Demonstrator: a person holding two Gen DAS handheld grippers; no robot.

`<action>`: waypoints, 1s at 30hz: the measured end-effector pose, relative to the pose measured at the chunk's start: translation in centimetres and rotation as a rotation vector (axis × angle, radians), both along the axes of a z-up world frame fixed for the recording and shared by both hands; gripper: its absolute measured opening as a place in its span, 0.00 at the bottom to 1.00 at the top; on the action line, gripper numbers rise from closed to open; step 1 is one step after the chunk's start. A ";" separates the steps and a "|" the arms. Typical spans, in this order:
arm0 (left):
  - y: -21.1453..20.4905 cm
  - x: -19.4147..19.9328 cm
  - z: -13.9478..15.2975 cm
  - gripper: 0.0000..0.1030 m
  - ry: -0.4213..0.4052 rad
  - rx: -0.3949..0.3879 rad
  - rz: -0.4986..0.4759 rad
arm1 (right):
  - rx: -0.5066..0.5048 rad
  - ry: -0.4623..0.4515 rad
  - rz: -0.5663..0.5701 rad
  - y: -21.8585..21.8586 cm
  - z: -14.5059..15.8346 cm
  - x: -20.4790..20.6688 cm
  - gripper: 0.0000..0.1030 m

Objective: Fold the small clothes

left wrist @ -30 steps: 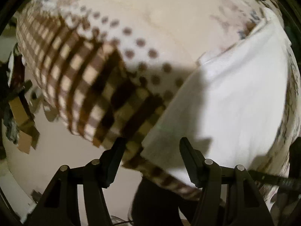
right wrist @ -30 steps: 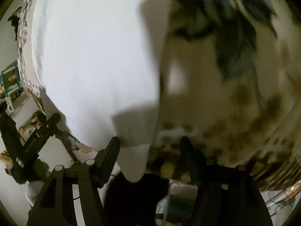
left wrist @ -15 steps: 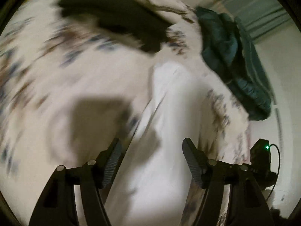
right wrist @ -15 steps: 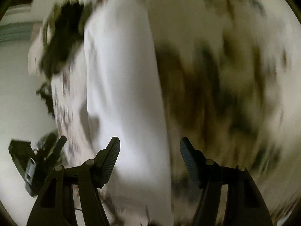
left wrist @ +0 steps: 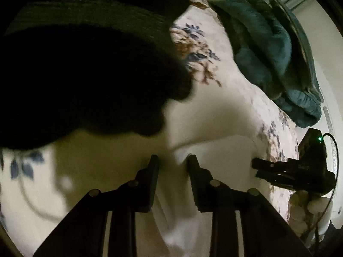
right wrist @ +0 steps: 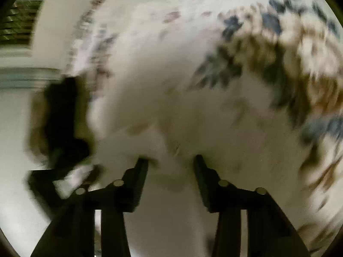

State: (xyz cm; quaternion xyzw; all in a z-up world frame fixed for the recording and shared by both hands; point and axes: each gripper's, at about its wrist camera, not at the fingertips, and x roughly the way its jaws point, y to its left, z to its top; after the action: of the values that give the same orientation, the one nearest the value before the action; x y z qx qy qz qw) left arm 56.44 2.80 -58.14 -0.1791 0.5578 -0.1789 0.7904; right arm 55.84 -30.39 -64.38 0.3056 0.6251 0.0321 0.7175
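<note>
A white garment lies on the floral bedsheet. My left gripper has its jaws narrowed around a fold of the white cloth at its far end. My right gripper shows in its blurred view with its jaws partly closed around the white garment. The right gripper also shows in the left wrist view, low at the right edge of the white cloth. A black garment lies close at the upper left.
A dark teal blanket is heaped at the far right of the bed. The black garment also shows at the left in the right wrist view. White gloved fingers hold the right gripper.
Both grippers have swung along the white garment to its far end and dropped low. Both pairs of jaws have narrowed from wide open onto the cloth.
</note>
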 end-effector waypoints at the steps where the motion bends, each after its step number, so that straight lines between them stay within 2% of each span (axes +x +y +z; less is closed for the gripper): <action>1: 0.2 0.0 0.0 0.27 0.007 -0.003 -0.008 | -0.018 0.018 -0.012 -0.1 -0.2 0.4 0.39; 3: 0.4 -0.6 0.4 0.30 0.007 -0.043 -0.028 | -0.001 0.018 -0.040 -0.3 0.1 0.5 0.39; 6: 1.5 -2.7 0.8 0.57 0.041 -0.143 -0.033 | 0.088 -0.009 -0.049 -1.6 1.1 -0.5 0.40; 7: 2.0 -3.5 0.8 0.65 0.046 -0.174 -0.027 | 0.126 -0.011 -0.036 -2.0 1.3 -1.0 0.46; 8: 2.4 -4.5 0.8 0.67 0.050 -0.210 -0.015 | 0.147 -0.010 -0.027 -2.3 1.3 -1.4 0.55; 9: 2.8 -5.5 0.5 0.67 0.062 -0.252 -0.007 | 0.180 -0.005 -0.019 -2.5 1.0 -1.7 0.57; 14: 2.9 -6.2 -2.8 0.67 0.136 -0.333 0.039 | 0.284 0.036 0.020 -2.6 -1.4 -1.7 0.57; 17: 1.8 -5.0 -3.5 0.67 0.112 -0.368 0.057 | 0.378 0.022 0.025 -2.1 -2.5 -1.2 0.57; 20: 0.4 -3.6 -2.9 0.63 0.055 -0.328 0.053 | 0.397 0.016 0.050 -1.0 -3.0 -0.4 0.57; 21: 0.0 -3.3 -2.7 0.44 0.044 -0.321 0.047 | 0.388 -0.002 0.061 -0.7 -2.8 -0.2 0.55; 22: -0.3 -3.1 -2.7 0.13 0.040 -0.306 0.041 | 0.363 -0.021 0.074 -0.5 -2.4 -0.1 0.37; 23: -0.6 -2.9 -2.6 0.08 0.036 -0.282 0.030 | 0.333 -0.035 0.088 -0.3 -1.9 -0.2 0.12; 24: -0.7 -3.2 -2.1 0.08 0.013 -0.271 0.010 | 0.305 -0.055 0.095 -0.2 -1.3 -0.3 0.05; 26: -0.9 -3.4 -1.5 0.08 -0.020 -0.255 -0.004 | 0.288 -0.089 0.105 0.0 -0.3 -0.7 0.02; 30: 0.0 -5.3 1.3 0.07 -0.077 -0.259 -0.025 | 0.289 -0.154 0.108 0.0 2.4 -2.7 0.02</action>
State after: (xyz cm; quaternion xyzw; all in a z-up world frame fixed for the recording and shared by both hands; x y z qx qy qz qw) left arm 51.17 2.77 -56.85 -0.2657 0.5016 -0.2659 0.7792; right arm 53.10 -30.40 -61.94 0.3680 0.5726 0.1834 0.7093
